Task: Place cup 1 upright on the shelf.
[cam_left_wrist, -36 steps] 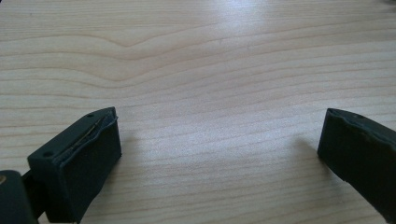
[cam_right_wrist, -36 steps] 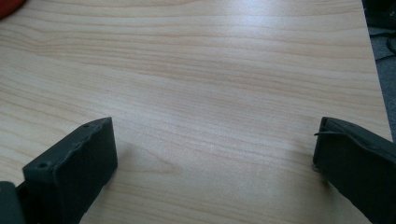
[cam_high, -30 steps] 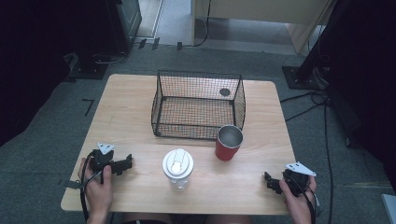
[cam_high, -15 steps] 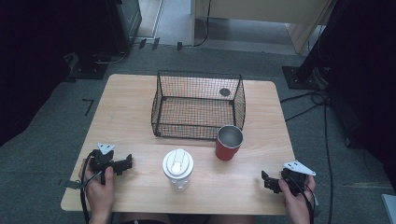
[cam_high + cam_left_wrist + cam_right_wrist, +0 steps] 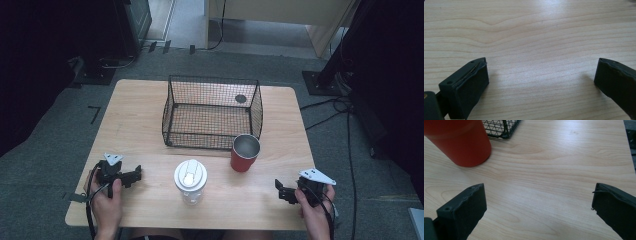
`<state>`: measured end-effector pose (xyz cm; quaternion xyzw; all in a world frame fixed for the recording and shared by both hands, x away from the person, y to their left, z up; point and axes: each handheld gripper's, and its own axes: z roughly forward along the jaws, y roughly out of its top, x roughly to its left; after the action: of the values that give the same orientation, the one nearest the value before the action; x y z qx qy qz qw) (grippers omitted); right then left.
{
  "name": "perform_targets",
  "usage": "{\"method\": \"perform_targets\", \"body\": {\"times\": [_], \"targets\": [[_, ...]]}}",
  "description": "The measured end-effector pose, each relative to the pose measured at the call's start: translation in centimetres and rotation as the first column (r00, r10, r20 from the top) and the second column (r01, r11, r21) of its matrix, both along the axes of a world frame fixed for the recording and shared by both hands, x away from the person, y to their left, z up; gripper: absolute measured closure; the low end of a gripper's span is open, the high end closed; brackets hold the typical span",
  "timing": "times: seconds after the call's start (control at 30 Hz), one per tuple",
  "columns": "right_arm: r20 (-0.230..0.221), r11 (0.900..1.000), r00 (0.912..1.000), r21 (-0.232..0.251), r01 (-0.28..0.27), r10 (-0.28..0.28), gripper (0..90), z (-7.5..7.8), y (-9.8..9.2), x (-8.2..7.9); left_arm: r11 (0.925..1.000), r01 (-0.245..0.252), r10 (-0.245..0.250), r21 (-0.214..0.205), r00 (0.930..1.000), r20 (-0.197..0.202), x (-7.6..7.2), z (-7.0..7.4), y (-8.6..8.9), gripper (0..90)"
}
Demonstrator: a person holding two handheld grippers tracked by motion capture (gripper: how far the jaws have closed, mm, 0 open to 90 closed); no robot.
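We are taking the wire basket point(image 5: 212, 112) as our landmark; it is standing on the wooden tabletop point(image 5: 135, 120), toward the far side from the person. Just in front of the basket's near right corner, the red cup point(image 5: 245, 152) is standing upright with its mouth open to the high view, close beside the wire though we cannot tell whether it is touching. In front of the basket's near wall, a little left of the cup and apart from it, the clear bottle with a white lid point(image 5: 190, 181) is standing upright. We are seeing the left tongs point(image 5: 134, 175) resting low at the tabletop's near left, well in front of the basket and to the left of the bottle, held in the person's left hand point(image 5: 106, 197); in the left gripper view their jaws are standing wide apart over bare wood. The right tongs point(image 5: 281, 191) are sitting near the tabletop's near right corner, in front of the basket and beyond the cup, held in the right hand point(image 5: 315, 212). In the right gripper view their jaws are likewise spread wide with nothing between them, the red cup point(image 5: 456, 142) is rising ahead at upper left, and a corner of the basket point(image 5: 501, 127) is showing just behind it.
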<state>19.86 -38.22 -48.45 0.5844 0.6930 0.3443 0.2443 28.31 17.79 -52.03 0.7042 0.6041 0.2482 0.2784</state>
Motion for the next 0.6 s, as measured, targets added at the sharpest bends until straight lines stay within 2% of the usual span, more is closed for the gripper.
{"method": "perform_targets", "body": {"times": [0.6], "targets": [[0.022,0.9981,0.9979,0.003,-0.061,0.061,0.0,1.0,2.9,1.3,1.0000,0.000,0.000,0.000,1.0000,0.000,0.0,0.0,0.0,0.0]]}}
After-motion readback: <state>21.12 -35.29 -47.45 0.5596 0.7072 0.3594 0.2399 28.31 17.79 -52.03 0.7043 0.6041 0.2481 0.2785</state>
